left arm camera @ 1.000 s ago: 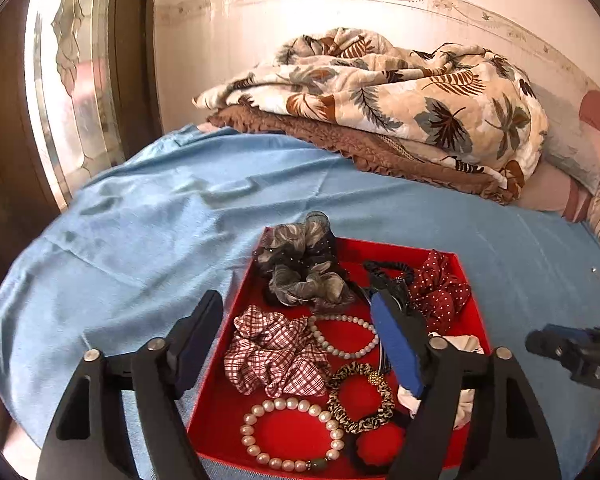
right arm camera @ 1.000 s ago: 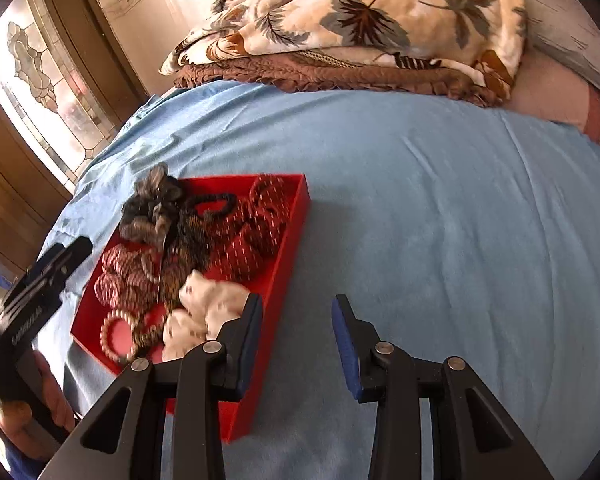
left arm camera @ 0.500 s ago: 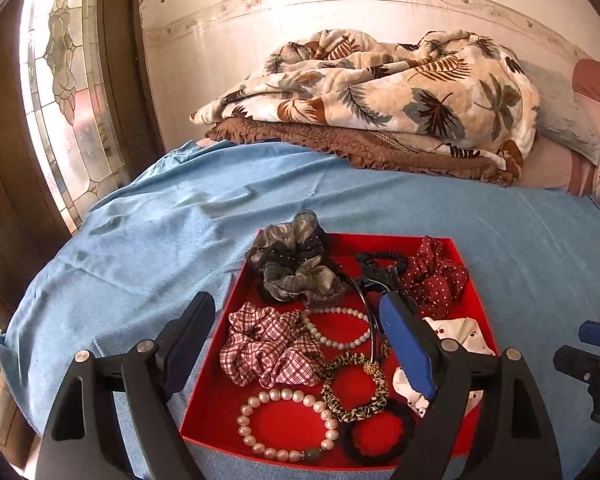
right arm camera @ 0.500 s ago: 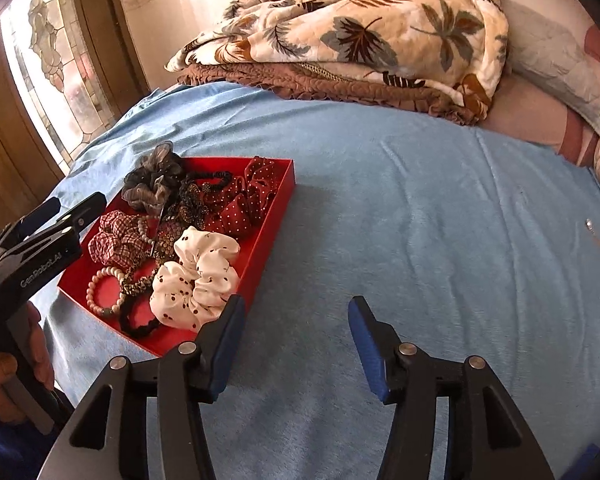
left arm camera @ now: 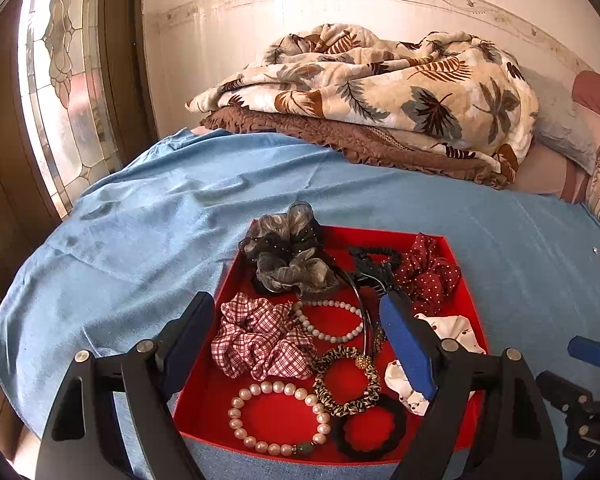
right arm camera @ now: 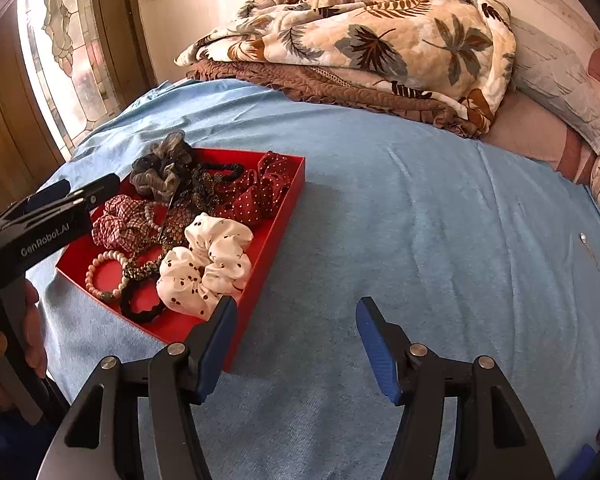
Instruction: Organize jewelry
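A red tray (left arm camera: 204,392) (right arm camera: 292,188) lies on the blue bed sheet, filled with jewelry and hair ties. In it I see a pearl bracelet (left arm camera: 276,416), a plaid scrunchie (left arm camera: 260,340), a grey scrunchie (left arm camera: 292,256), a dark red dotted scrunchie (left arm camera: 424,276) and a white dotted scrunchie (right arm camera: 208,264). My left gripper (left arm camera: 296,332) hovers open over the tray's near half, nothing between its fingers. My right gripper (right arm camera: 296,336) is right of the tray over bare sheet, its jaws opening and empty.
A folded leaf-print blanket (left arm camera: 380,88) on a brown quilt lies at the bed's far side, with pillows (right arm camera: 560,80) to the right. A stained-glass window (left arm camera: 56,80) stands at the left. A hand (right arm camera: 4,352) holds the left gripper's handle.
My right gripper's jaws have spread wider and it has shifted rightward, off the tray's edge onto the sheet. The left gripper has stayed over the tray.
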A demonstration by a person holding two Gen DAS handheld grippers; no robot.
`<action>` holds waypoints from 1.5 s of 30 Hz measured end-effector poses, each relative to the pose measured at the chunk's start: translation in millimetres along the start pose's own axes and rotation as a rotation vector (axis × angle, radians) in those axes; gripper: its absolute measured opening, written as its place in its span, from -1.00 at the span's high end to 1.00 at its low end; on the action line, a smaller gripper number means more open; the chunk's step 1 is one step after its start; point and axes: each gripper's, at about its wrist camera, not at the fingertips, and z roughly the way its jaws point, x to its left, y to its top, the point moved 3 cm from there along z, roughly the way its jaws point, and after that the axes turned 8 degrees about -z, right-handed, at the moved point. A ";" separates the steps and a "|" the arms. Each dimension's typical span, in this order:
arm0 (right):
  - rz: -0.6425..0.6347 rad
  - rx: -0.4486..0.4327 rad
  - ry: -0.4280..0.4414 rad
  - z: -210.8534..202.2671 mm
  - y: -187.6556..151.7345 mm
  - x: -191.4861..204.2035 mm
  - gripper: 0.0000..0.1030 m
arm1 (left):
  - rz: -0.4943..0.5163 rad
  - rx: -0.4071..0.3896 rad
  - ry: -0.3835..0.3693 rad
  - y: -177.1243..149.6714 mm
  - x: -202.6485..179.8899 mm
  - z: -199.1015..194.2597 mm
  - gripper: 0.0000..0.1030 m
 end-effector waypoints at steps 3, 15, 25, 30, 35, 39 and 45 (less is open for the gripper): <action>0.000 0.003 0.000 1.0 -2.2 1.3 -0.33 | -0.002 0.002 -0.007 -0.6 -0.3 -0.4 -0.63; 0.043 0.001 -0.003 -3.9 -19.3 -6.5 -0.34 | -0.031 -0.200 0.062 5.3 1.7 -34.9 -0.94; 0.068 -0.037 -0.001 -26.0 -38.4 -12.7 -0.35 | -0.061 -0.432 0.174 -6.3 9.5 -99.1 -1.00; 0.067 -0.080 0.000 -40.7 -43.8 -13.5 -0.40 | -0.092 -0.302 0.198 -28.5 2.1 -111.5 -1.00; 0.037 -0.121 -0.034 -54.8 -52.8 -15.3 -0.42 | -0.143 -0.179 0.118 -48.2 -5.5 -121.0 -1.00; 0.040 -0.147 -0.049 -62.5 -60.7 -21.3 -0.47 | -0.087 -0.237 0.145 -53.4 -19.6 -143.2 -1.00; 0.069 -0.182 -0.063 -71.5 -69.8 -32.7 -0.48 | -0.013 -0.322 0.155 -55.5 -45.9 -173.7 -1.00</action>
